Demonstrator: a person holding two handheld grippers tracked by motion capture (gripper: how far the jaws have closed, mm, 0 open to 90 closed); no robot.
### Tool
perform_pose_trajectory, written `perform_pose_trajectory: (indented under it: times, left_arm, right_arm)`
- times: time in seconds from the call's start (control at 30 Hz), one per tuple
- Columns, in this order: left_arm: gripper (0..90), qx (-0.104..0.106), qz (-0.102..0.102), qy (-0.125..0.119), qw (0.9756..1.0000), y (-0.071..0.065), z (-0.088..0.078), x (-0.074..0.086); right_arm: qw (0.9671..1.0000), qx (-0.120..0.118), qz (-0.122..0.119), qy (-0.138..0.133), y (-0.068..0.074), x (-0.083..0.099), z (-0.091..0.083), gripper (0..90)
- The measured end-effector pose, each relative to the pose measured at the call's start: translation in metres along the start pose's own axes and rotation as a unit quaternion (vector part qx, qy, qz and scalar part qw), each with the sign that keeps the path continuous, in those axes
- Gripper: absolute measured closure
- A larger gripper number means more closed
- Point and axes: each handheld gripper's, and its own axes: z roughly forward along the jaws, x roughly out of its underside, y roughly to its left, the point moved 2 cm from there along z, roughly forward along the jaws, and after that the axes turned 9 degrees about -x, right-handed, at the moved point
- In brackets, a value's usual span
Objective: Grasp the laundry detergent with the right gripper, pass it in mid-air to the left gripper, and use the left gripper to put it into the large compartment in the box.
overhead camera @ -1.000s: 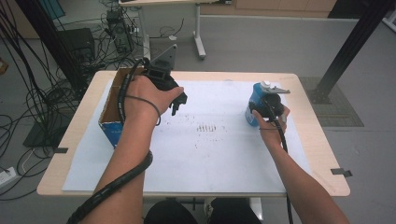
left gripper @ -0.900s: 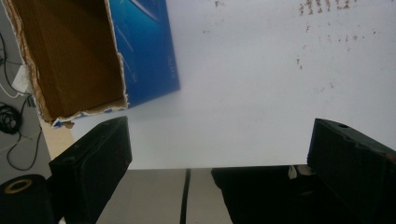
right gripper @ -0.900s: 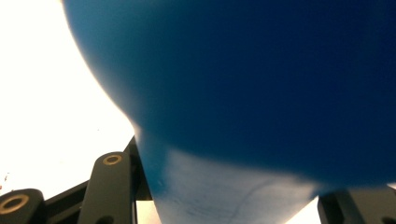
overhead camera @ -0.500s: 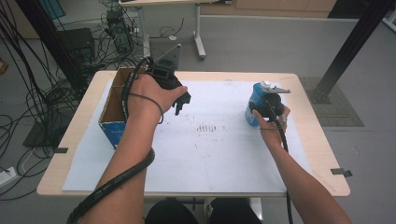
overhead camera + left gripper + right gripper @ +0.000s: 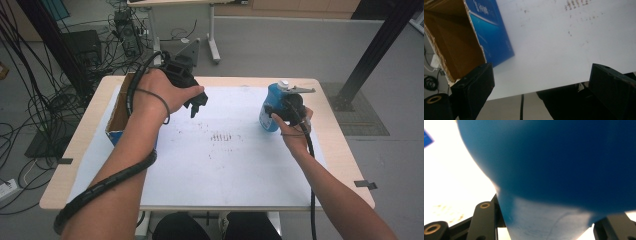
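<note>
Far left, the open cardboard box (image 5: pixel 117 117) sits at the tabletop (image 5: pixel 225 165) edge; beside it, the left tongs (image 5: pixel 198 106) hang wide open, empty. Over right, the right tongs (image 5: pixel 280 111) clamp the blue bottle (image 5: pixel 271 107), upright near the right edge.

A light wooden table (image 5: pixel 334 150) carries a white sheet (image 5: pixel 235 160) with dark smudges; an open blue cardboard box (image 5: pixel 116 125) sits at its left edge
</note>
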Motion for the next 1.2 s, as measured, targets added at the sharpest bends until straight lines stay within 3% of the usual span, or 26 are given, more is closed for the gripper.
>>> perform_pose_trajectory:
  times: [0.03,0.07,0.1,0.2,0.37,0.43,0.5,0.53,0.57,0.67,0.7,0.77,0.8,0.83,0.87,0.9,1.0,1.03,1.07,1.17,1.2]
  left_arm:
    - [6.9,0.0,0.0,0.0,1.0,0.0,0.0,0.0]
    - [6.8,0.003,0.006,-0.006,1.0,0.0,-0.002,-0.001]
    - [6.8,0.008,0.017,-0.008,0.9998,0.001,-0.004,-0.002]
    - [7.0,0.006,0.046,-0.014,0.9988,0.002,-0.012,-0.006]
    - [7.2,0.01,0.073,-0.015,0.9971,0.002,-0.019,-0.009]
    - [7.2,0.023,0.091,-0.029,0.9952,0.003,-0.022,-0.01]
    - [7.3,0.02,0.108,-0.036,0.9933,0.004,-0.025,-0.011]
    - [7.3,0.023,0.124,-0.039,0.9913,0.005,-0.026,-0.012]
    - [7.1,0.025,0.126,-0.043,0.9908,0.005,-0.027,-0.012]
    - [7.1,0.014,0.148,-0.05,0.9876,0.008,-0.03,-0.015]
    - [7.1,0.013,0.155,-0.056,0.9863,0.009,-0.032,-0.016]
    - [7.1,0.016,0.174,-0.075,0.9817,0.01,-0.037,-0.017]
    - [7.0,0.013,0.196,-0.088,0.9766,0.011,-0.041,-0.019]
    - [7.1,0.013,0.196,-0.088,0.9766,0.011,-0.041,-0.019]
    - [7.1,0.01,0.213,-0.097,0.9723,0.011,-0.044,-0.02]
    - [7.1,0.01,0.213,-0.097,0.9723,0.011,-0.044,-0.02]
    - [7.1,0.011,0.244,-0.109,0.9634,0.011,-0.048,-0.02]
    - [6.8,0.006,0.25,-0.115,0.9614,0.011,-0.048,-0.02]
    - [6.8,0.0,0.253,-0.123,0.9596,0.012,-0.049,-0.02]
    - [6.9,-0.001,0.265,-0.134,0.9547,0.015,-0.051,-0.02]
    - [6.9,0.001,0.272,-0.137,0.9526,0.016,-0.051,-0.02]
  right_arm:
    - [1.0,0.0,0.0,0.0,0.0,0.0,0.0,43.7]
    - [0.9998,-0.016,-0.012,0.001,0.004,-0.009,-0.006,43.7]
    - [0.9998,-0.016,-0.012,0.001,0.004,-0.009,-0.006,43.7]
    - [0.9985,-0.047,-0.026,0.012,0.011,-0.023,-0.013,43.7]
    - [0.9937,-0.101,-0.044,0.021,0.027,-0.038,-0.025,43.7]
    - [0.9908,-0.12,-0.054,0.031,0.034,-0.042,-0.028,43.7]
    - [0.9867,-0.138,-0.073,0.044,0.042,-0.048,-0.029,43.7]
    - [0.9867,-0.138,-0.073,0.044,0.042,-0.048,-0.029,43.7]
    - [0.985,-0.146,-0.08,0.046,0.045,-0.05,-0.029,43.7]
    - [0.9791,-0.173,-0.094,0.048,0.055,-0.058,-0.029,43.7]
    - [0.9791,-0.173,-0.094,0.048,0.055,-0.058,-0.029,43.7]
    - [0.9744,-0.192,-0.106,0.049,0.061,-0.063,-0.028,43.8]
    - [0.97,-0.207,-0.116,0.053,0.067,-0.067,-0.027,43.8]
    - [0.97,-0.207,-0.116,0.053,0.067,-0.067,-0.027,43.8]
    - [0.9641,-0.224,-0.13,0.058,0.073,-0.072,-0.024,43.8]
    - [0.9641,-0.224,-0.13,0.058,0.073,-0.072,-0.024,43.8]
    - [0.9551,-0.247,-0.152,0.061,0.083,-0.078,-0.019,43.8]
    - [0.9487,-0.26,-0.167,0.065,0.09,-0.081,-0.015,43.8]
    - [0.9487,-0.26,-0.167,0.065,0.09,-0.081,-0.015,43.8]
    - [0.9384,-0.279,-0.19,0.072,0.1,-0.086,-0.009,43.8]
    - [0.9364,-0.283,-0.193,0.075,0.103,-0.087,-0.008,43.8]
